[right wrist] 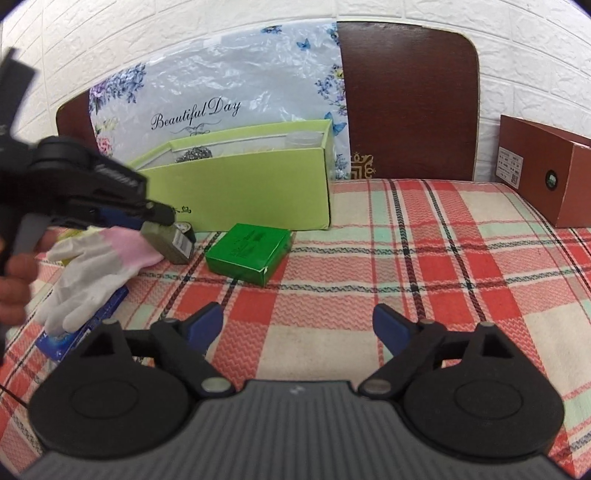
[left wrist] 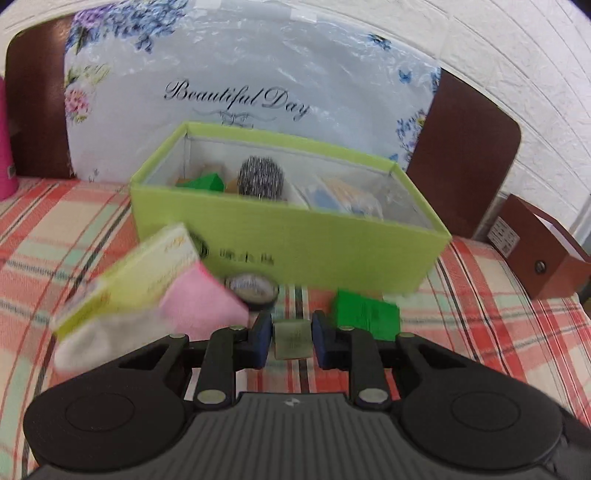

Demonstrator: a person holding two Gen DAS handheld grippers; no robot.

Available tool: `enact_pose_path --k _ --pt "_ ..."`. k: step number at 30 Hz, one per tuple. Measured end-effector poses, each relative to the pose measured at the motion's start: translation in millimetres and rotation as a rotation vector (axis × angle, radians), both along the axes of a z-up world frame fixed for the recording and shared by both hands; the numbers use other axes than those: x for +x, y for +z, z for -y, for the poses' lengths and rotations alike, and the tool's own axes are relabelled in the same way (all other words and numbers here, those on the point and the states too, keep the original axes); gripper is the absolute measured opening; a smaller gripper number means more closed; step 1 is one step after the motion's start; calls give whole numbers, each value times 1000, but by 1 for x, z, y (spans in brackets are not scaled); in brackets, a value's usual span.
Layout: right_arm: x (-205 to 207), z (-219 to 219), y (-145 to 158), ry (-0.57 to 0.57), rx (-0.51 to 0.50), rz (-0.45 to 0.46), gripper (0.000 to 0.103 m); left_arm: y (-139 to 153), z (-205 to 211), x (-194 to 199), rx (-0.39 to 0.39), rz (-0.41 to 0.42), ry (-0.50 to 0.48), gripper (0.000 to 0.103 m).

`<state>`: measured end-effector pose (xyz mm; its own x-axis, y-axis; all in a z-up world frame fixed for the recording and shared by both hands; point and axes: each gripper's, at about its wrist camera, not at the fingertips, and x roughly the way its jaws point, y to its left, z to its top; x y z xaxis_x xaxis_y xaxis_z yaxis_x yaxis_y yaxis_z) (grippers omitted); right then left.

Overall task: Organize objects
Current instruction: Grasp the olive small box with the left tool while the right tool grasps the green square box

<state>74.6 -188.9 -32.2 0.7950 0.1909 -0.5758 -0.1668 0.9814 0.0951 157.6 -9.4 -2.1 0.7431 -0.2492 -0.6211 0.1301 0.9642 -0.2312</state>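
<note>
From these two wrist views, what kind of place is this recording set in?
Likely a bedroom: the work surface is a bed under a plaid sheet, backed by a dark wooden headboard against a white brick-pattern wall. The green box sits on it.

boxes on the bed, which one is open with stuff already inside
The lime green box against the headboard: its top is open, with a steel scrubber and other items inside. The small dark green box and brown box are closed.
</note>
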Motion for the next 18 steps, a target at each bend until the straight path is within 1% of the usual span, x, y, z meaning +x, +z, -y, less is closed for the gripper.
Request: enact_pose_path --k 1,4,6,9,12,17,18 --pt "4 -2 -1 5 -5 -4 84 -5 -1 -9 2 -15 2 24" --pt "15 -8 -2 13 -23 -2 83 -24 -8 -29 -12 -69 14 25" --pt "25 -13 -2 12 -33 2 82 -29 -11 -39 -29 -79 14 25" --pt "42 -25 0 18 -28 -1 81 -29 -12 -43 -13 -74 15 25" --pt "63 -42 1 28 -25 -3 81 -27 -14 -41 -28 -73 22 25" --pt "91 -63 -9 26 -37 -55 81 -24 -14 -38 -38 -67 19 25" --pt "91 -62 -11 35 -27 -49 75 -24 -14 -38 -40 -66 18 25"
